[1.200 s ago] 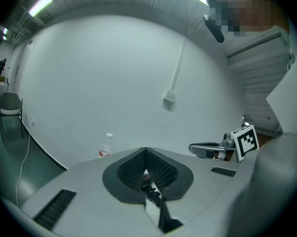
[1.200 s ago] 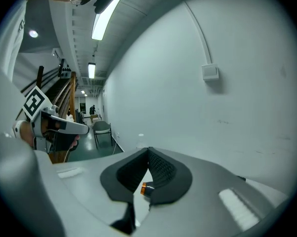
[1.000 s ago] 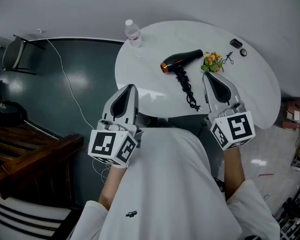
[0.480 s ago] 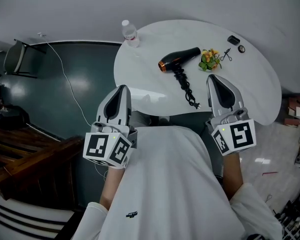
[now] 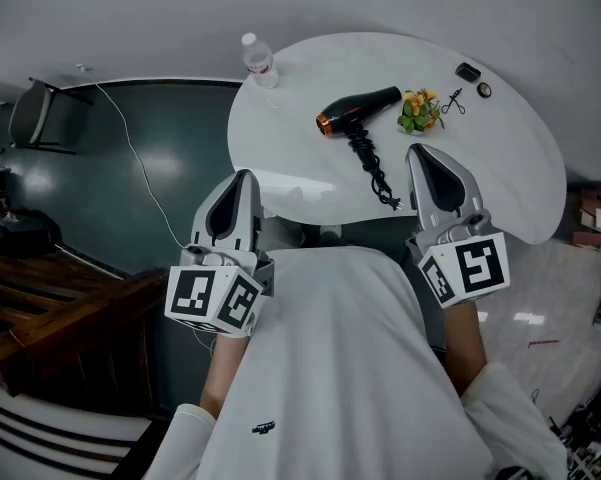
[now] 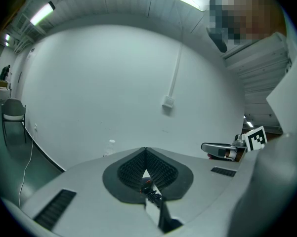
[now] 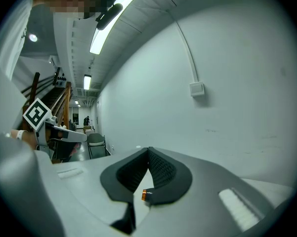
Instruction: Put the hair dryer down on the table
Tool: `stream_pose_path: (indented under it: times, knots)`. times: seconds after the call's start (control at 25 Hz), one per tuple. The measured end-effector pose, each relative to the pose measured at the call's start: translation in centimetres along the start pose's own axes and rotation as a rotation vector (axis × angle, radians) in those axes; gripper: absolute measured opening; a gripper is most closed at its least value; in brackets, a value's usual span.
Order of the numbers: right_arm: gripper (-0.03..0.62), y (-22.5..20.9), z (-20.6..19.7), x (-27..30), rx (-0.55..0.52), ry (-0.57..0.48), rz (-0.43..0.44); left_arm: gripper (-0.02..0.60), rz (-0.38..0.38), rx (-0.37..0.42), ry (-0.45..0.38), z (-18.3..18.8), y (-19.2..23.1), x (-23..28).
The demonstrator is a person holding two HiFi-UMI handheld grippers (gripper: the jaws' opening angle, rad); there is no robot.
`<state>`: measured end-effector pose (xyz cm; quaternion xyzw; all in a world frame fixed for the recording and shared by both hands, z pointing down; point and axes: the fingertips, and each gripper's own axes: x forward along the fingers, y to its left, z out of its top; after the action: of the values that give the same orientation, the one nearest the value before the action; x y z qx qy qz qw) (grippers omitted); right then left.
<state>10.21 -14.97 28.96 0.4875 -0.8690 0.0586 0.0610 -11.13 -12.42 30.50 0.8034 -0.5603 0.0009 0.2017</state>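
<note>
The black hair dryer (image 5: 358,110) with an orange nozzle ring lies on its side on the round white table (image 5: 480,168). Its coiled cord (image 5: 375,173) trails toward the near edge. No gripper touches it. My left gripper (image 5: 242,178) is shut and empty, held near my chest, short of the table's near left edge. My right gripper (image 5: 420,151) is also shut and empty, over the near edge just right of the cord's plug. In the left gripper view the jaws (image 6: 146,152) meet at the tips. The right gripper (image 7: 148,149) shows the same, with the orange nozzle (image 7: 145,195) behind the gap.
A water bottle (image 5: 259,60) stands at the table's far left edge. A small bunch of flowers (image 5: 418,111) lies right of the dryer, with small dark items (image 5: 468,72) beyond. A chair (image 5: 30,108) and wooden stairs (image 5: 70,298) are on the left.
Both grippers have drawn back a little from the table toward my body, the left one more. The hair dryer has stayed lying in the same place.
</note>
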Motion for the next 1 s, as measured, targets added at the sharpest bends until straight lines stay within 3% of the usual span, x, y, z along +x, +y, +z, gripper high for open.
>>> stream_pose_path:
  times: [1.0]
  knots:
    - [0.011, 1.1, -1.3, -0.2, 0.036, 0.047, 0.04, 0.009, 0.013, -0.023, 0.009, -0.9, 0.4, -1.1]
